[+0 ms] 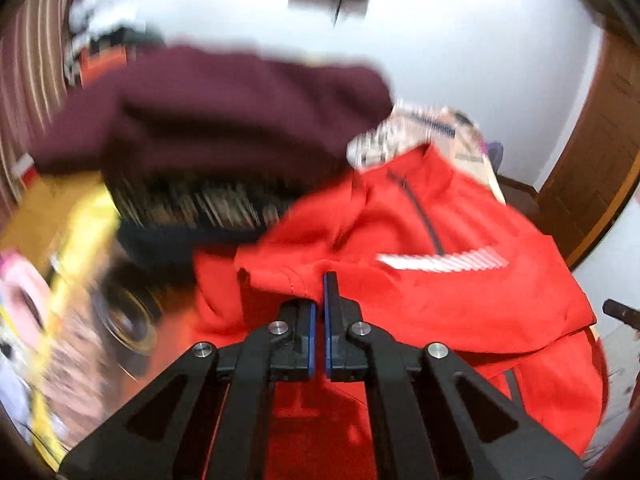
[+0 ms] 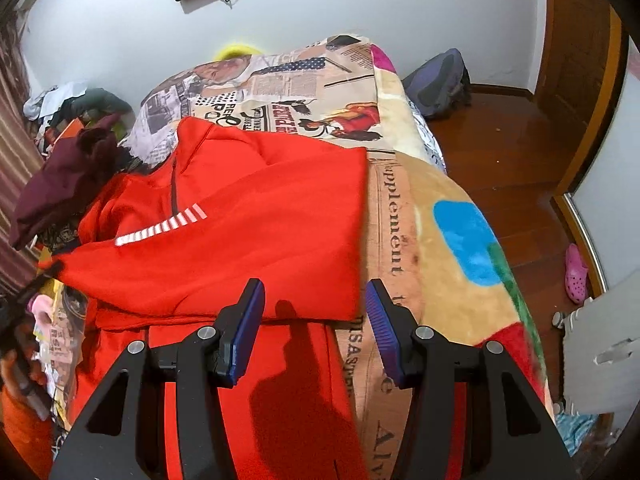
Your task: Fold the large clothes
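A large red zip-neck top (image 2: 248,220) with a white striped chest band lies partly folded on a bed, its upper half laid over the lower part. In the left wrist view the red top (image 1: 420,248) fills the right side. My left gripper (image 1: 320,292) is shut on a fold of its red fabric at the left edge. My right gripper (image 2: 314,300) is open and empty, just above the top's lower right edge, with the hem between the fingers' line.
A printed newspaper-pattern blanket (image 2: 440,200) covers the bed. A maroon garment (image 1: 216,112) lies piled at the left, also in the right wrist view (image 2: 68,184). A backpack (image 2: 436,80) and pink shoe (image 2: 576,272) sit on the wooden floor right of the bed.
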